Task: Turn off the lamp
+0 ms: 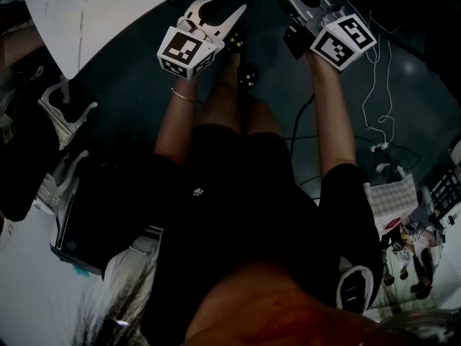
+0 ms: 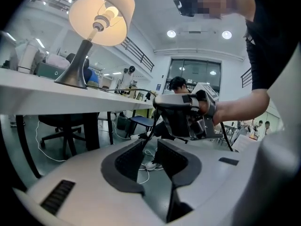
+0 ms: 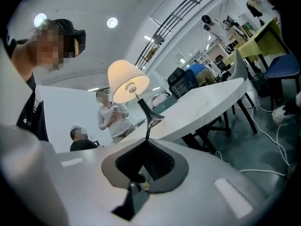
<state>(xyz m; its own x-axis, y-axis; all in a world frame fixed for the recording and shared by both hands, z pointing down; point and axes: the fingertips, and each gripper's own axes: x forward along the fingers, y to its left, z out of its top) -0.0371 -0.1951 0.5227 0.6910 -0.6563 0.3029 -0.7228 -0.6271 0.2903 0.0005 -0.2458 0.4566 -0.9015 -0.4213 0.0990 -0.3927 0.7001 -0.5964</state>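
I'm pinching my right gripper [image 3: 146, 141] shut on the cord [image 3: 147, 131], probably to work its switch; the lamp [image 3: 128, 81] is glowing beyond those tips, on the table [image 3: 202, 105]. My left gripper [image 2: 150, 147] is hanging open, empty.

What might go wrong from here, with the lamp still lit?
The right gripper is shut on the cord running to the lamp; a tug could drag or tip the lamp off the table.
The open left gripper sits close by and could knock the right one or snag the cord.
No switch shows at the jaws, so the lamp may stay lit.
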